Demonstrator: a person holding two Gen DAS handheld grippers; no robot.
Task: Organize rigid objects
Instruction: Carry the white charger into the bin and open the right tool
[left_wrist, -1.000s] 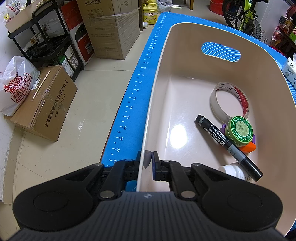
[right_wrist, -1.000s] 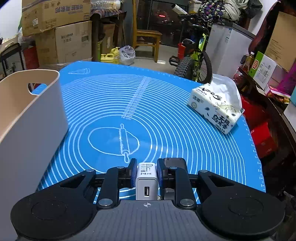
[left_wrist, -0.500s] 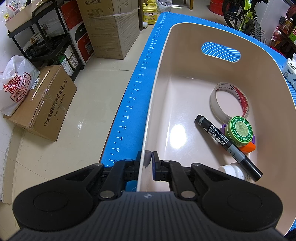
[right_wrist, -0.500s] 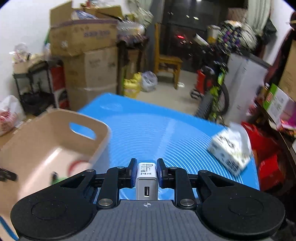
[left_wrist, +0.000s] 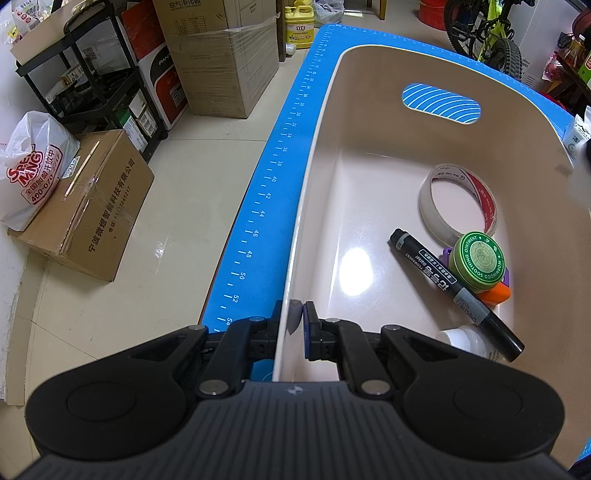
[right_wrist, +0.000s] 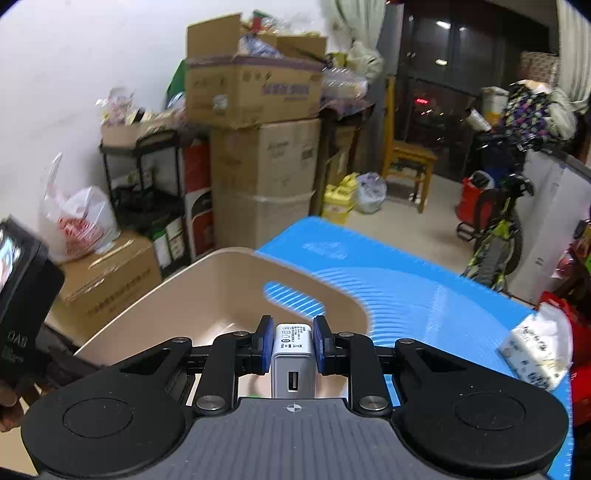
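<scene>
A beige plastic bin (left_wrist: 369, 155) stands on the blue mat (left_wrist: 266, 192). My left gripper (left_wrist: 291, 325) is shut on the bin's near left rim. Inside lie a tape roll (left_wrist: 458, 201), a black marker (left_wrist: 450, 284), a green ointment tin (left_wrist: 480, 258), an orange and purple piece (left_wrist: 498, 293) and a white bottle (left_wrist: 469, 341). My right gripper (right_wrist: 291, 339) is shut on a white USB charger (right_wrist: 292, 358) and holds it above the bin (right_wrist: 207, 295), over its near end.
A tissue pack (right_wrist: 535, 350) lies on the mat (right_wrist: 424, 295) at the right. Cardboard boxes (left_wrist: 85, 206), a black shelf (left_wrist: 92, 85) and a plastic bag (left_wrist: 33, 170) stand on the floor left of the table. A bicycle (right_wrist: 495, 229) stands behind.
My right gripper has lifted the charger off the mat and swung left until it is over the bin. My left gripper has stayed clamped on the bin rim.
</scene>
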